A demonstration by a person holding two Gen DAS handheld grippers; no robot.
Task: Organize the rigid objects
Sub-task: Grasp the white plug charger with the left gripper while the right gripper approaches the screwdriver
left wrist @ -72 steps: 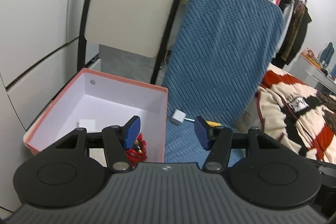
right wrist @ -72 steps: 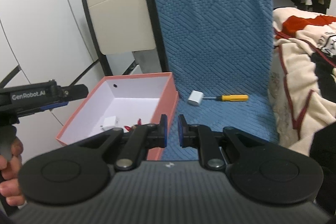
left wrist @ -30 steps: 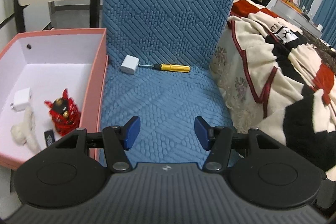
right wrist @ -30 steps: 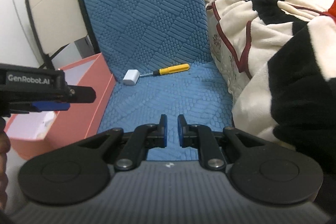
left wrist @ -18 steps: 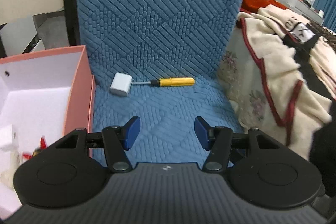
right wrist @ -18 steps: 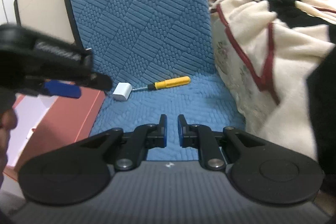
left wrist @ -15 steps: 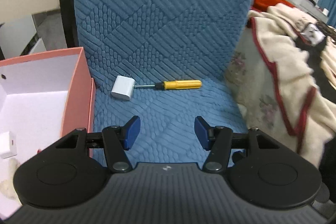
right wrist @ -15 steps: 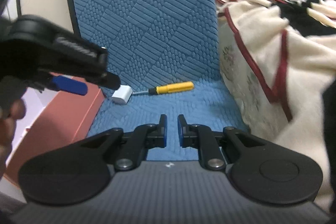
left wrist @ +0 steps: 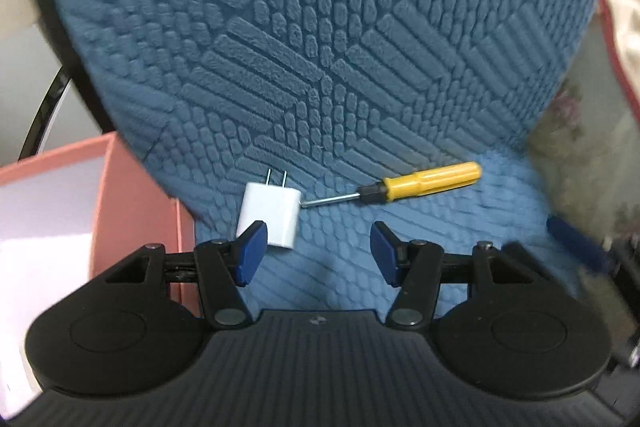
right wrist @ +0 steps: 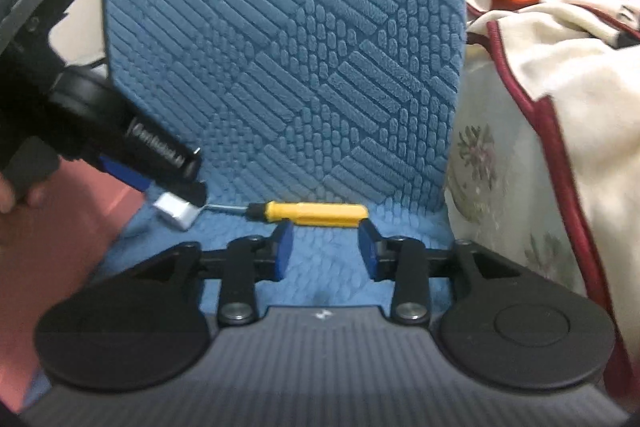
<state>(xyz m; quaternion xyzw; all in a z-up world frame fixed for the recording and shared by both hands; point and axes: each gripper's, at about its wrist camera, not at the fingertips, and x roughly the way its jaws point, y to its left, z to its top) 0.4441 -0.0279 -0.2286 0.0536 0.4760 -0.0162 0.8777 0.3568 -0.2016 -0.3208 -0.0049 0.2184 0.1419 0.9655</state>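
Note:
A white plug adapter point(left wrist: 270, 217) and a yellow-handled screwdriver point(left wrist: 416, 183) lie on the blue quilted chair seat point(left wrist: 340, 247). My left gripper point(left wrist: 316, 251) is open, its left pad just in front of the adapter. My right gripper point(right wrist: 325, 247) is open and empty, just short of the screwdriver's handle point(right wrist: 316, 213). In the right wrist view the left gripper's body point(right wrist: 120, 143) hangs over the adapter point(right wrist: 176, 211) and hides part of it.
A pink box point(left wrist: 132, 195) with a white inside stands left of the seat. The chair's blue back point(left wrist: 320, 27) rises behind the objects. A cream blanket with a red border point(right wrist: 560, 115) lies to the right.
Both grippers have moved forward and closer to the adapter and screwdriver. The right gripper has opened from shut. The left gripper stays open.

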